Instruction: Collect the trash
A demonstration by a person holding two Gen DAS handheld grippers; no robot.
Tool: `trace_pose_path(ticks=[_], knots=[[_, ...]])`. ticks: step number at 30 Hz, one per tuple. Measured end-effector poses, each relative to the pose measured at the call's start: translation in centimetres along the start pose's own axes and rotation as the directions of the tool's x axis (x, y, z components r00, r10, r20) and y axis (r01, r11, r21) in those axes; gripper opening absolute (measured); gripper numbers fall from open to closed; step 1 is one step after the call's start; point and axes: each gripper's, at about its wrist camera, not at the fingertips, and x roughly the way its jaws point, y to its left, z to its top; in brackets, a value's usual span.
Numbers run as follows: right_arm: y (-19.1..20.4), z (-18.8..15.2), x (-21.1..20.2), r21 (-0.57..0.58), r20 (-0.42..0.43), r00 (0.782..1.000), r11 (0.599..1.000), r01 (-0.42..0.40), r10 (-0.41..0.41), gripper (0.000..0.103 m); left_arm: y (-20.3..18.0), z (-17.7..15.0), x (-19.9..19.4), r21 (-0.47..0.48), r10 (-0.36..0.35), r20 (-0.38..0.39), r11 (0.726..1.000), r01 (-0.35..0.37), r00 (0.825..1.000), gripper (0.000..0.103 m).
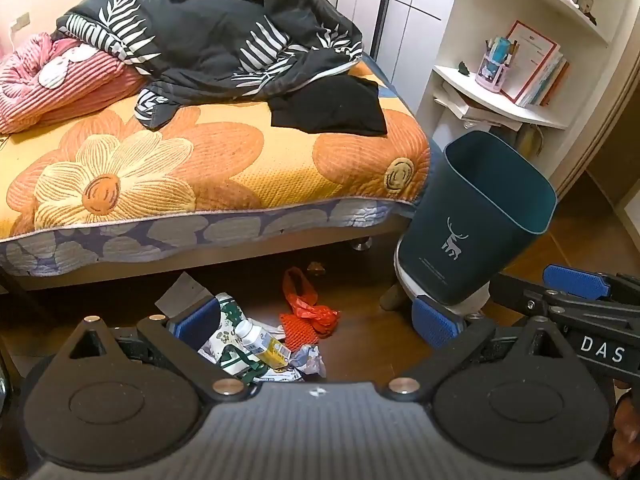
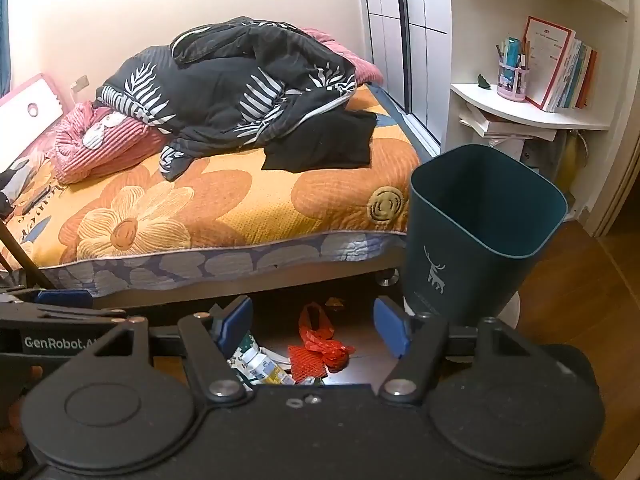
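Note:
Trash lies on the wooden floor by the bed: a red plastic bag (image 1: pixel 308 308) (image 2: pixel 322 342), a small white and yellow bottle (image 1: pixel 262 344) (image 2: pixel 262 366), green and white wrappers (image 1: pixel 228 332) and crumpled paper (image 1: pixel 310 360). A dark teal bin (image 1: pixel 476 220) (image 2: pixel 480 236) with a deer print stands to the right on a white base. My left gripper (image 1: pixel 316 324) hangs open above the pile, nothing between its blue pads. My right gripper (image 2: pixel 312 328) is open too, over the red bag, and empty.
A bed (image 1: pixel 200 168) with an orange flowered cover, a dark quilt (image 1: pixel 224 36) and black clothes fills the back. A white corner shelf (image 2: pixel 532 112) with books and a pen holder stands behind the bin. A small scrap (image 1: pixel 316 267) lies under the bed edge.

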Motion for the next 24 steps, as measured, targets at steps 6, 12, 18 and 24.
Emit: trace_pose_path(ticks=[6,12,18,24], knots=[[0.03,0.3,-0.43,-0.011,0.006,1.0,1.0,0.009,-0.009,0.068,-0.46,-0.13,-0.37,0.016,-0.004,0.006,1.0,0.003,1.0,0.103],[0.05,0.38,-0.51,-0.011,0.008,1.0,1.0,0.008,-0.008,0.068,-0.48,-0.03,-0.13,0.019,-0.008,-0.01,1.0,0.008,1.0,0.103],[0.06,0.4,-0.55,-0.012,0.013,1.0,1.0,0.008,-0.008,0.068,-0.35,-0.06,0.01,0.017,-0.009,-0.013,1.0,0.01,1.0,0.103],[0.04,0.47,-0.55,-0.01,0.012,1.0,1.0,0.007,-0.006,0.068,-0.02,-0.09,0.1,0.012,-0.009,-0.013,1.0,0.01,1.0,0.103]])
